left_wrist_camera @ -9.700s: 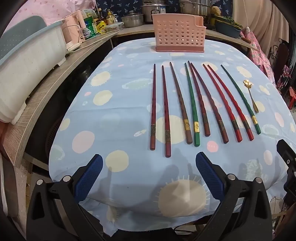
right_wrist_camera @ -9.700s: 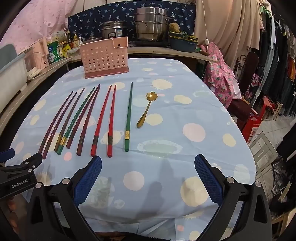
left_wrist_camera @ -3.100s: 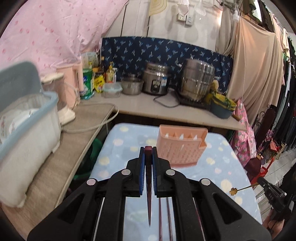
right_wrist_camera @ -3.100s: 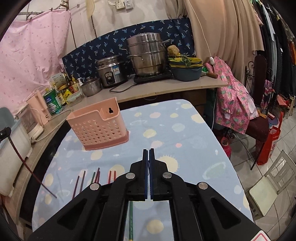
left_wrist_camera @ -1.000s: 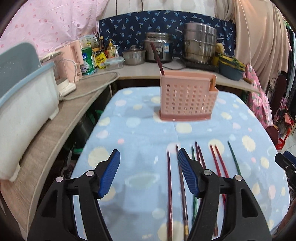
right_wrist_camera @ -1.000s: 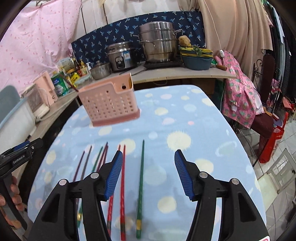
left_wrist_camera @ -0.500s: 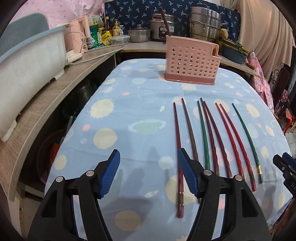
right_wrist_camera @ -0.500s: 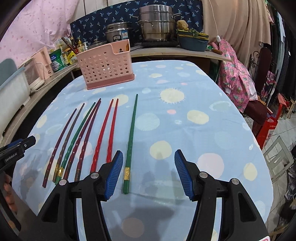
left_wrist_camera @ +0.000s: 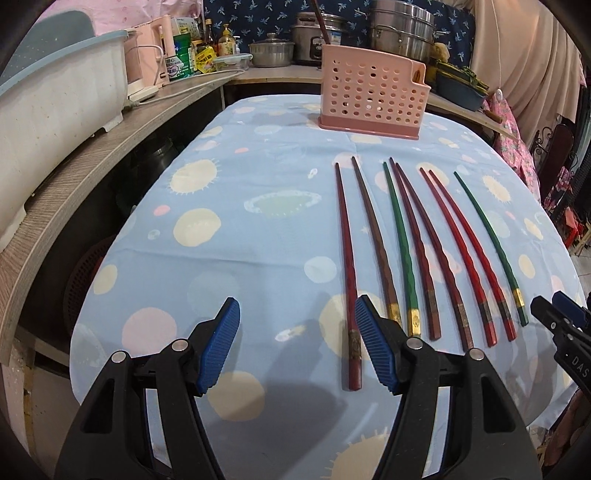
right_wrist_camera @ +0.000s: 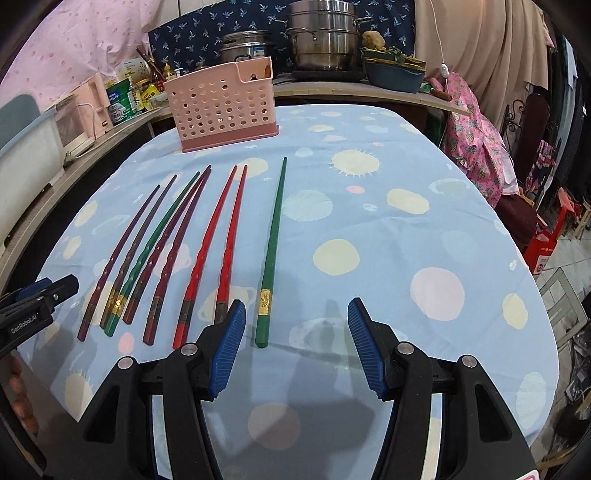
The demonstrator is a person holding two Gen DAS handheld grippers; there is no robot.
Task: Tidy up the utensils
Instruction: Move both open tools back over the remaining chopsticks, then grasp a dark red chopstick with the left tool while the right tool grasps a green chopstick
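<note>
Several chopsticks lie side by side on the blue dotted tablecloth [left_wrist_camera: 229,258], thick ends toward me. My left gripper [left_wrist_camera: 297,341] is open low over the near edge. The thick end of the leftmost dark red chopstick [left_wrist_camera: 347,266] lies between its fingers, close to the right pad [left_wrist_camera: 373,347]. My right gripper [right_wrist_camera: 297,349] is open too, and the end of the rightmost green chopstick [right_wrist_camera: 272,243] lies just inside its left pad [right_wrist_camera: 229,350]. The pink perforated holder [left_wrist_camera: 371,98] stands at the far end with one dark chopstick [left_wrist_camera: 320,18] upright in it.
A wooden counter [left_wrist_camera: 92,162] with a large white tub [left_wrist_camera: 55,107] runs along the left. Pots [right_wrist_camera: 325,37] and bottles stand on the shelf behind the table. A chair with pink cloth [right_wrist_camera: 472,129] is at the right. Each gripper shows at the edge of the other's view.
Both grippers have come down and back toward the table's near edge, so the chopsticks' thick ends now lie at the fingertips. The jaws stand as wide as before.
</note>
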